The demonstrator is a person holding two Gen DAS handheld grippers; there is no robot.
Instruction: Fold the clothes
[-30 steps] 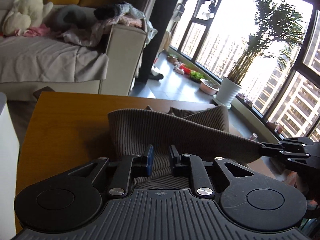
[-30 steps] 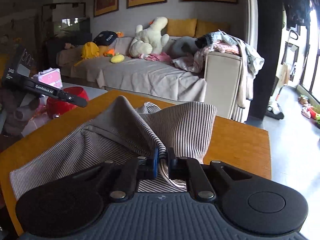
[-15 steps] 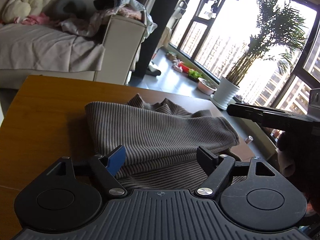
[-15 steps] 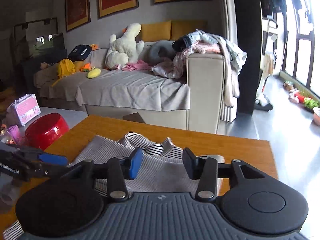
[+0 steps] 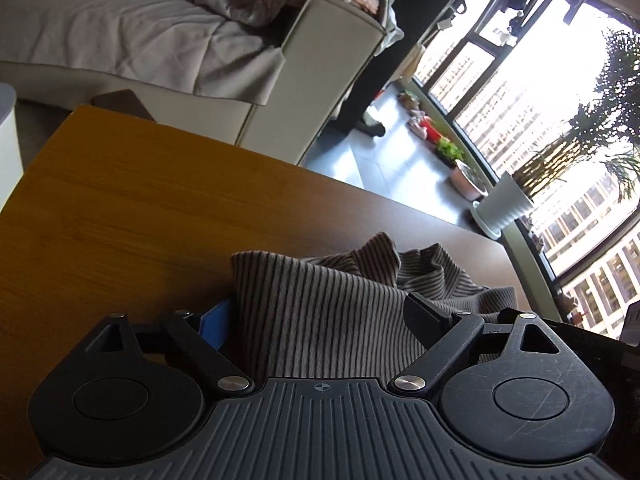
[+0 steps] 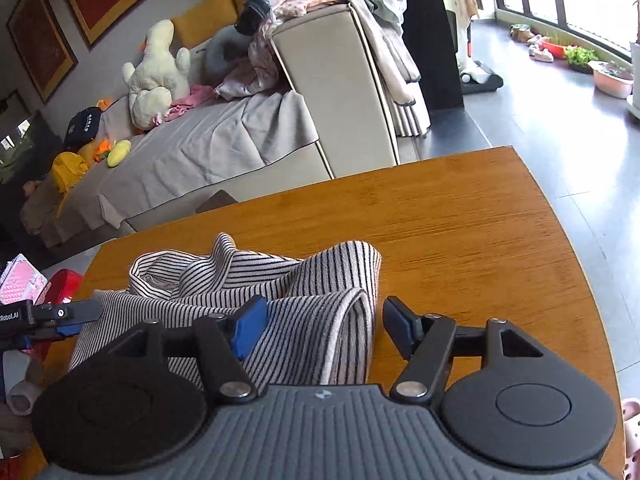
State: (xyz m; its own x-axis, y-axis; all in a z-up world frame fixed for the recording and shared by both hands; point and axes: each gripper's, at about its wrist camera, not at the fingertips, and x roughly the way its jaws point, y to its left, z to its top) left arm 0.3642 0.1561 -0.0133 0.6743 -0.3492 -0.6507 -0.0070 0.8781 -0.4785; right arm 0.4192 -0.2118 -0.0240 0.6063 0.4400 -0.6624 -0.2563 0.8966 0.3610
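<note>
Both of my hand-held grippers let go. A second ago each was pinched on the striped garment (image 6: 280, 304), lifting an edge; half a second ago the jaws were already apart; now they stay apart and sit lower over the cloth.

Left hand-held gripper (image 5: 316, 316): jaws spread wide, nothing between them but loose fabric lying under, blue pad at the garment's left edge. Right hand-held gripper (image 6: 324, 328): jaws spread too, straddling a rolled fold at the garment's right side, not clamping it.

The garment now rests on the wooden bench (image 6: 460, 220), near edge, in a compact doubled-over bundle. The fold that was carried over has landed. In the right wrist view the top layer lies over the lower one with a rounded crease on the right; the neck opening bunches at the far left. In the left wrist view the same striped garment (image 5: 340, 300) shows a humped far edge, not flat.

My read: one fold is laid and released. The bundle looks lumpy, collar area rumpled, so it likely needs smoothing or another fold, though I can't tell if this is the final shape. The rest of the bench is bare wood far and right. The sofa (image 6: 248, 148) with piled clothes sits well beyond the bench.
</note>
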